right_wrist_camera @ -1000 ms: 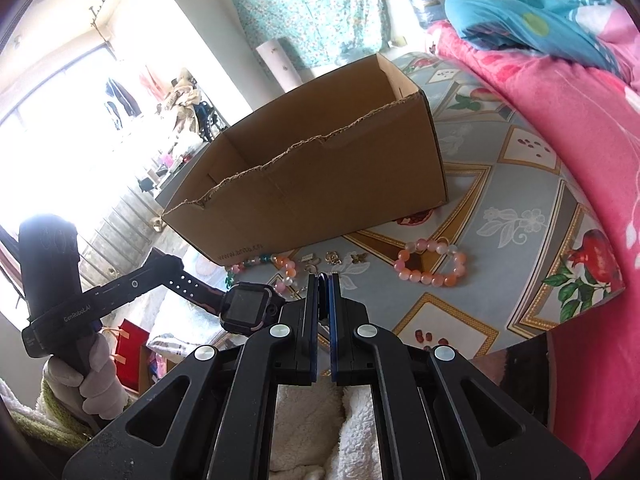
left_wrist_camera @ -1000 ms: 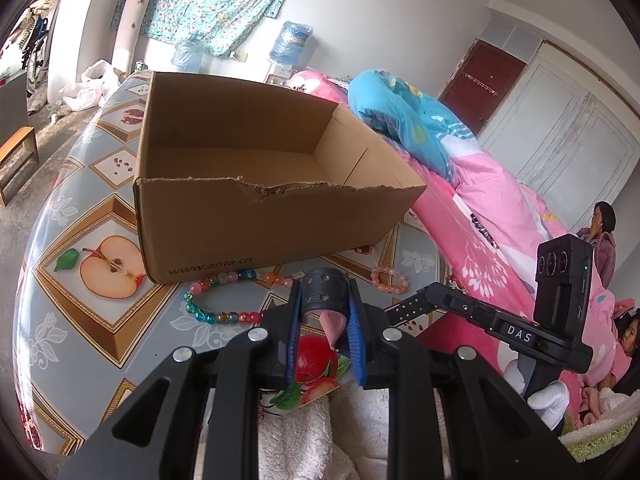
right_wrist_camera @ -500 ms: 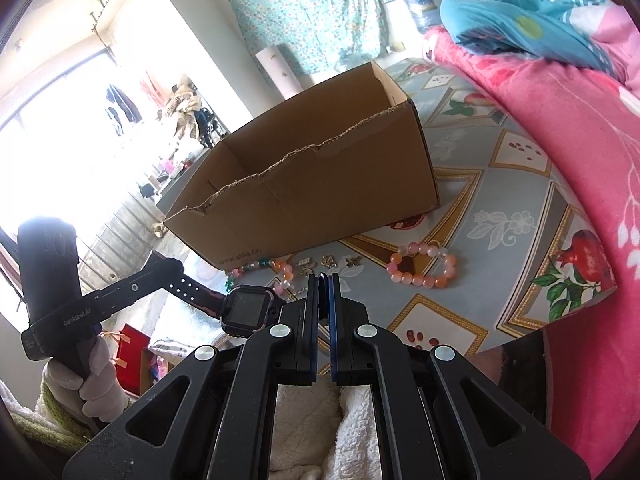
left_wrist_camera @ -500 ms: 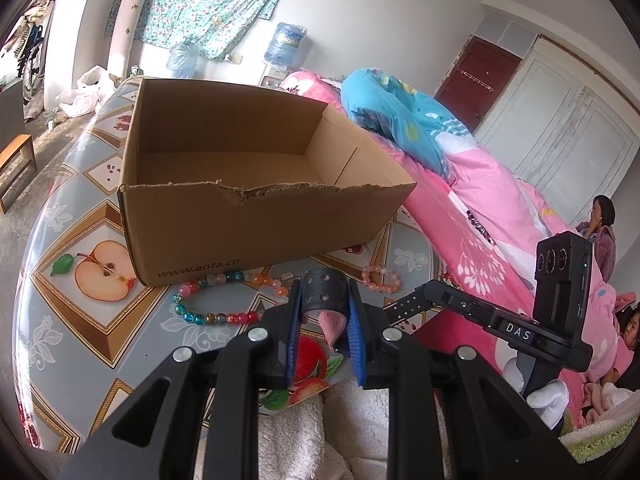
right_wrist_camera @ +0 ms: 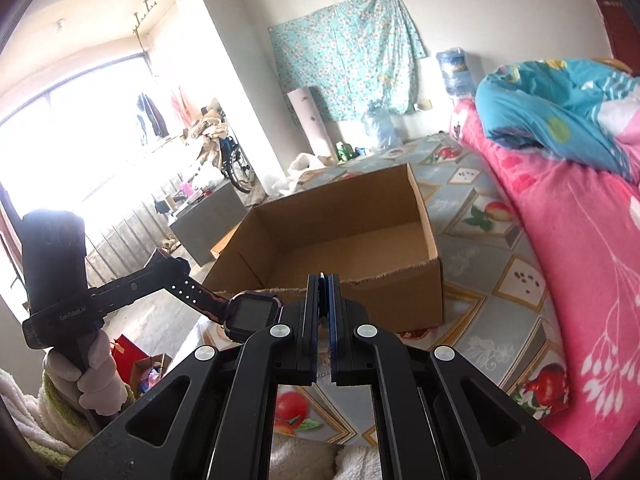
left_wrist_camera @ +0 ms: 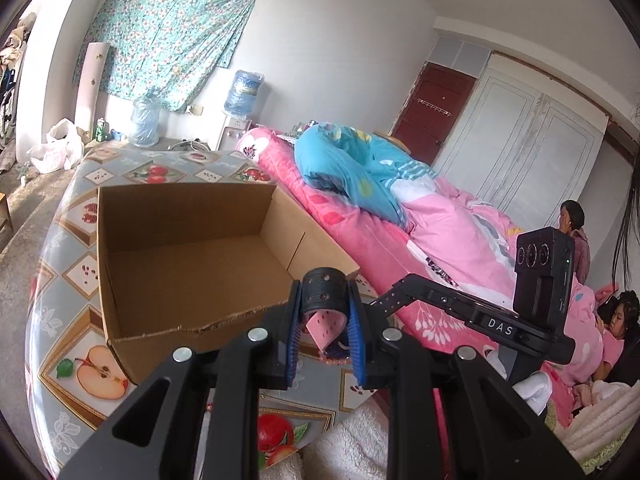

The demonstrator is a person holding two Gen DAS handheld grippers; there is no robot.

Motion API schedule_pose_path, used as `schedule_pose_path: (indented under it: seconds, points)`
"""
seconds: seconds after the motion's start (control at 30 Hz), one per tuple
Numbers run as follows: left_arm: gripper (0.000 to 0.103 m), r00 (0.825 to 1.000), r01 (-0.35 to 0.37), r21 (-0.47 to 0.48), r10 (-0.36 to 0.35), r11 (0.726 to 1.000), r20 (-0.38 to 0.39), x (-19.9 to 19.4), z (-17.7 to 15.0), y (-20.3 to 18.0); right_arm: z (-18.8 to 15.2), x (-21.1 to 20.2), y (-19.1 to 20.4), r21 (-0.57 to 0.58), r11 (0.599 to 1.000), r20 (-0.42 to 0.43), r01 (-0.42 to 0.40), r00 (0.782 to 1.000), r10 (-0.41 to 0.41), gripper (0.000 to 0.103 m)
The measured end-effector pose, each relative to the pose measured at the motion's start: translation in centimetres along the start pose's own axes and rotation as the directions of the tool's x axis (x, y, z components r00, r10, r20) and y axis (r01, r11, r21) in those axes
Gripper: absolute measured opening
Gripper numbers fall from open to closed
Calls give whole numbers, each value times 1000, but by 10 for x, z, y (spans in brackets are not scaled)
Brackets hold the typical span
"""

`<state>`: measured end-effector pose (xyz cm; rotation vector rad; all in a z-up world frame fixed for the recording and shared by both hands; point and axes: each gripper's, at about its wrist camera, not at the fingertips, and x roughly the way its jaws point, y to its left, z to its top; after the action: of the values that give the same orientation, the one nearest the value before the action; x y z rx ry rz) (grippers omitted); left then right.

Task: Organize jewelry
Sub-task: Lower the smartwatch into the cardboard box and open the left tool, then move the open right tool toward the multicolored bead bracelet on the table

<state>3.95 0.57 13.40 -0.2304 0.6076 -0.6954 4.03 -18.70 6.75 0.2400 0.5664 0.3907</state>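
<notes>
My left gripper grips the watch by its strap, long axis crosswise, the open cardboard box just ahead and below, nearer it than my empty, closed right gripper

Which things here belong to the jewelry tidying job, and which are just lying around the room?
Part of the job:
- watch, its strap clamped in the left gripper
- cardboard box, open and empty
- right gripper, jaws shut on nothing visible

Just lying about:
- blue quilt on the pink bedding
- water bottle
- floral cloth
- wheelchair
</notes>
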Motion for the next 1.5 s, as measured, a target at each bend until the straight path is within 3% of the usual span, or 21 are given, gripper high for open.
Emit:
schedule_pose_path:
  seconds: [0.17,0.33,0.5,0.63,0.73,0.83,1.1,1.27,1.5]
  points:
    - [20,999,-23,30,22,999,27,18,44,10,55,34,-5,-58,998,-15,-4,1000,4,3]
    - [20,993,-109,13,110,994,-51,65,71,48,90,105,-20,-85,996,-155,15,988,-28,3]
    - [20,968,-206,-27,200,978,-152,111,78,99,98,177,-34,-104,994,-312,43,947,-74,3]
    - [20,935,-273,-37,256,961,-243,142,76,129,98,216,-36,-137,988,-378,74,918,-121,3]
    - [29,911,-321,-54,292,946,-292,157,76,143,101,235,-43,-132,986,-415,105,897,-151,3]
    - [38,913,-323,-80,288,943,-289,159,78,150,101,242,-55,-79,991,-455,108,881,-132,7]
    - [46,927,-329,-78,306,941,-218,143,81,141,104,221,-59,-62,992,-393,108,911,-124,10]
    - [58,942,-314,-84,299,946,-152,115,80,127,105,187,-51,-69,993,-319,91,942,-108,16]
    - [76,952,-307,-63,307,950,-20,41,63,102,82,96,-29,-80,997,-135,22,990,-32,44]
